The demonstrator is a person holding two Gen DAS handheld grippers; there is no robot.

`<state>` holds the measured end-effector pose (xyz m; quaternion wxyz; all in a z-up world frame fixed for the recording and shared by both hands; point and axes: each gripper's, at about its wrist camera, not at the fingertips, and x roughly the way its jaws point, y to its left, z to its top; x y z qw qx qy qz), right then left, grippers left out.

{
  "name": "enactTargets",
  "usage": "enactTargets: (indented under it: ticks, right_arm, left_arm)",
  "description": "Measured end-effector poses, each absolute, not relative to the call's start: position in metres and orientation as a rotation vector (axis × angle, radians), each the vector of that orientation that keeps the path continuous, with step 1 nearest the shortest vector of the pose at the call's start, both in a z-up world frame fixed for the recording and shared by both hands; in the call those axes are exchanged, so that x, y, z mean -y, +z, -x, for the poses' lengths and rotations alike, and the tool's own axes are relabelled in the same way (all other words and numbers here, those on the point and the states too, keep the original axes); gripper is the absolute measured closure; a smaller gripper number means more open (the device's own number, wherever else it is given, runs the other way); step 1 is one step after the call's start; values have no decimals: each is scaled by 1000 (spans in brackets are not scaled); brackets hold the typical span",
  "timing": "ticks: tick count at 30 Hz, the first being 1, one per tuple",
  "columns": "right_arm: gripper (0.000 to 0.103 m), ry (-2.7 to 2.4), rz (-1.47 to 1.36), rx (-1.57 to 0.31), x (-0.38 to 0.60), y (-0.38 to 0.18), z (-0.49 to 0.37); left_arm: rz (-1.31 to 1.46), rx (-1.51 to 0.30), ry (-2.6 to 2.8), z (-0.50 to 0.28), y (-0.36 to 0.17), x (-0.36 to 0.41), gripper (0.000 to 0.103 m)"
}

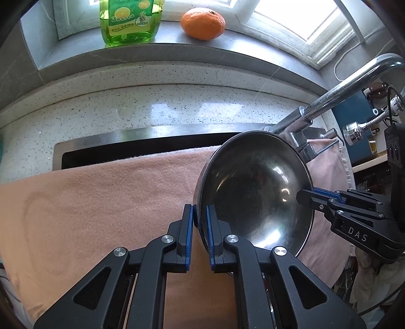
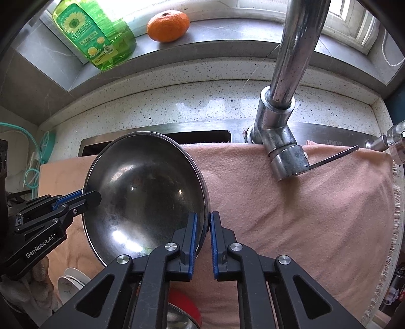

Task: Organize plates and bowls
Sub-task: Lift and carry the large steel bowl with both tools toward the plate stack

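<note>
You have the steel bowl [image 1: 253, 192] pinched by its rim in both the left tool [image 1: 200, 227] and right tool [image 2: 202, 232]; keep it level above the pink towel [image 2: 291, 202], clear of the tap [image 2: 281, 131] ahead of your right tool.

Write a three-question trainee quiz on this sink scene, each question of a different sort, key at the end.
1. True or false: both grippers clamp the rim of the steel bowl.
2. Multiple choice: what sits beside the green detergent bottle on the sill? A) a lemon B) an orange C) a sponge
3. Fill in: the sink is draped with a pink ____.

Key:
1. True: the left gripper and the right gripper pinch opposite sides.
2. B, the orange.
3. Towel.
</note>
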<state>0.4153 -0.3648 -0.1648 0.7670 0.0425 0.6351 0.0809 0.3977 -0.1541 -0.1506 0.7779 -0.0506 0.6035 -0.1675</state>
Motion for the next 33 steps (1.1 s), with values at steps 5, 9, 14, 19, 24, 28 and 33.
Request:
enactTargets:
  ticks: [5,9,14,19,24,28,33]
  right_arm:
    - [94,178,-101,-1382,361,-162,-413]
    - [94,188,-96,-1377,353,-157,-411]
    - [94,199,-89,-1374,340,-151,-406]
    - [94,222,-77,-1371,322,-145,-401]
    - [94,251,-69,-1378,301,-140,-394]
    - [94,274,-62,-1390,282,-140,-387]
    - [94,303,-44,-1399,258,-142,-379]
  left_arm:
    - [117,-1296,-355,-394,-145,147,95]
    - [131,-1290,-348,-390,-140,136,95]
    - [141,-1281,-341,-383,-133,123,95]
    - [164,-1270,-322,-376,-125,104,95]
    - [180,-1270,-300,-366,-122,82,95]
    - [199,-1271,-280,-359,-121,64,95]
    - [223,-1265,-254,-348,-120,41,95]
